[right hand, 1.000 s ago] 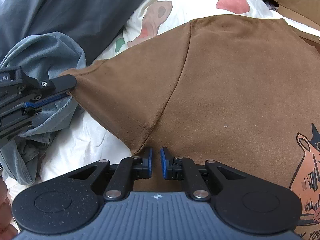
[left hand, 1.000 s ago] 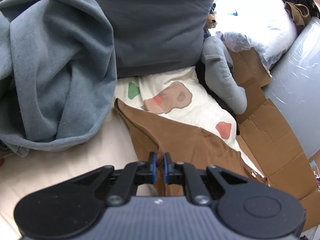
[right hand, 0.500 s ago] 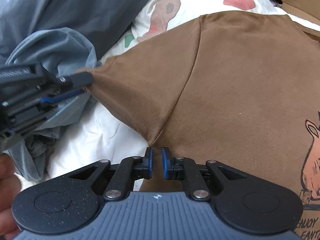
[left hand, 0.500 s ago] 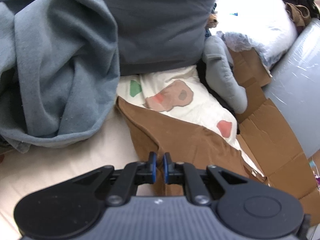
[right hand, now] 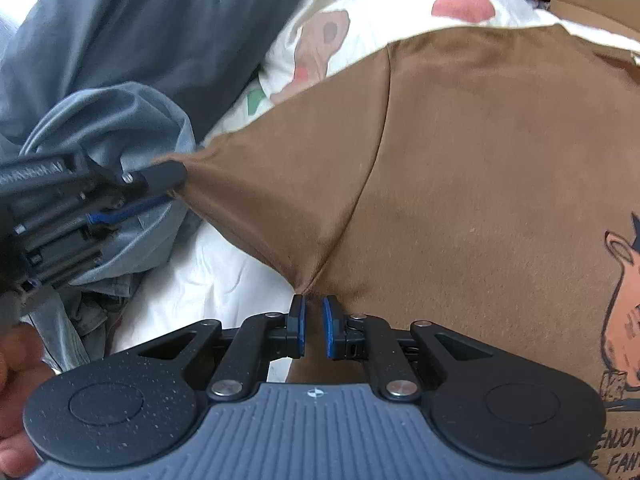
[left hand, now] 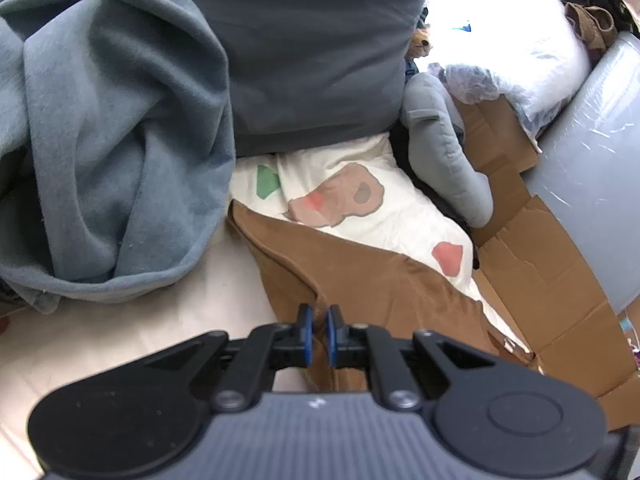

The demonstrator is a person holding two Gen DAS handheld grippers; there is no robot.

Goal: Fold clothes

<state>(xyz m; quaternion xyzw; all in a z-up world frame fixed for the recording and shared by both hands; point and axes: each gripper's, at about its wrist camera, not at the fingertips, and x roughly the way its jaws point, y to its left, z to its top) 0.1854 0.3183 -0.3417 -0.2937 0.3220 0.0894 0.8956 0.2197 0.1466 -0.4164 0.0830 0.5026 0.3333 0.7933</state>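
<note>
White bedding (right hand: 208, 292); brown shirt's (right hand: 480, 184) print cut off.

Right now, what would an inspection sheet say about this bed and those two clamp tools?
Surface: white bed sheet, partly covered.
Job's things: brown T-shirt with a cartoon print, stretched between both tools.
Clutter: blue-grey blanket, dark grey pillow, printed pillow, grey plush toy, flattened cardboard.
Grippers: left gripper shut on one shirt corner; right gripper shut on the shirt edge at a seam.
Cables: nothing seen.
Surroundings: plastic-wrapped bundle, grey wrapped panel.
</note>
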